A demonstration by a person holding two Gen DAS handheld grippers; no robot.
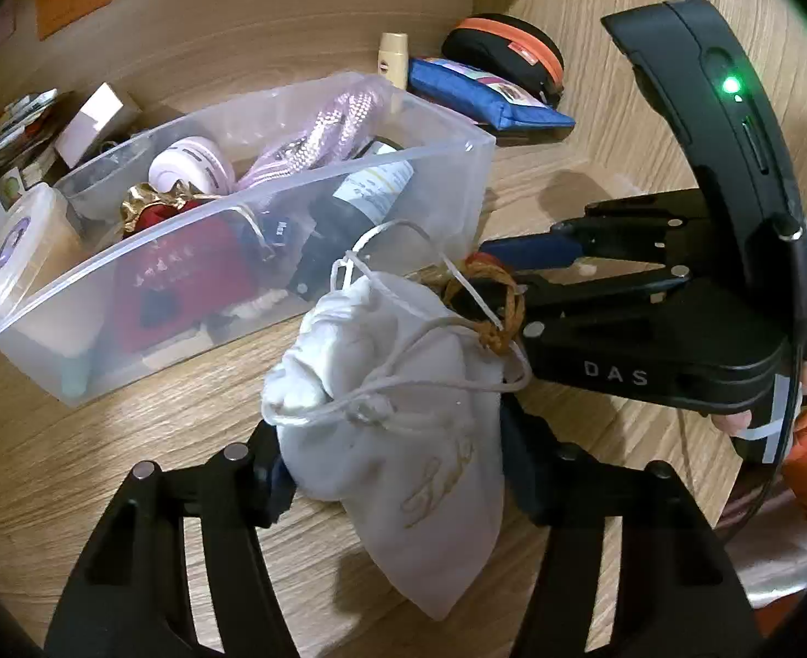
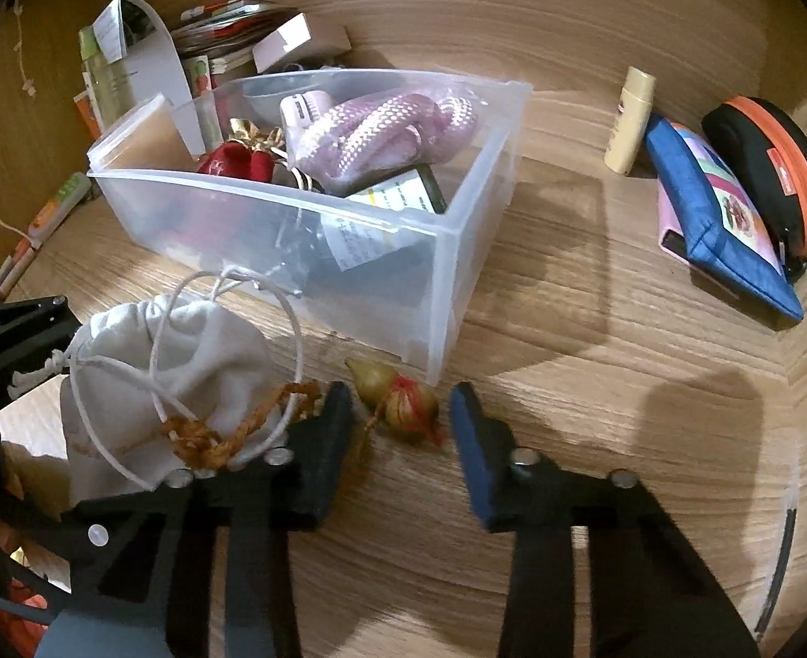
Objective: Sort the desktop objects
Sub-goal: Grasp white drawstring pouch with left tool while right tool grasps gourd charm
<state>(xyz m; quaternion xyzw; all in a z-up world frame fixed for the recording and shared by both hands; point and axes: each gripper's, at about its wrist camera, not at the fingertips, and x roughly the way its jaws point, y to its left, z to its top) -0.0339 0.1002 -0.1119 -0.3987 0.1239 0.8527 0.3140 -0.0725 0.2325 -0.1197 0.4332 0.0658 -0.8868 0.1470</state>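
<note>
Currently the left tongs (image 1: 398, 471) are clenched on the white pouch (image 1: 403, 438), which hangs between the 2 fingers above the surface (image 1: 129, 438). Pouch mouth is gathered; its white drawstring (image 1: 403, 384) loops loosely over the top. Gold script shows on the fabric, not legible.

Right tongs (image 2: 401, 427) are released, jaws spread wide. In the left wrist view they come in from the right with the tips at the pouch mouth. A brown braided cord (image 2: 211, 438) is draped over the left finger of the right tongs, tangled with the drawstring. Between the jaws of the right tongs sits a small olive charm (image 2: 398, 403) with red and yellow thread, near the left finger and touching neither; whether it rests on the surface or dangles from the cord I cannot tell.

Bin (image 2: 458, 252): clear plastic, on the surface just behind the pouch. Contents visible: pink rope (image 2: 381, 131), red and gold item (image 2: 233, 159), dark bottle with a white label (image 2: 403, 192), pale round jar (image 1: 184, 159).

Right of the bin, well apart from it: cream tube (image 2: 631, 120) upright, blue pouch (image 2: 721, 219) lying on a pink case, black case with an orange zip (image 2: 771, 164) against the wall.

Left of the bin: boxes and papers in a loose pile (image 2: 228, 38).
</note>
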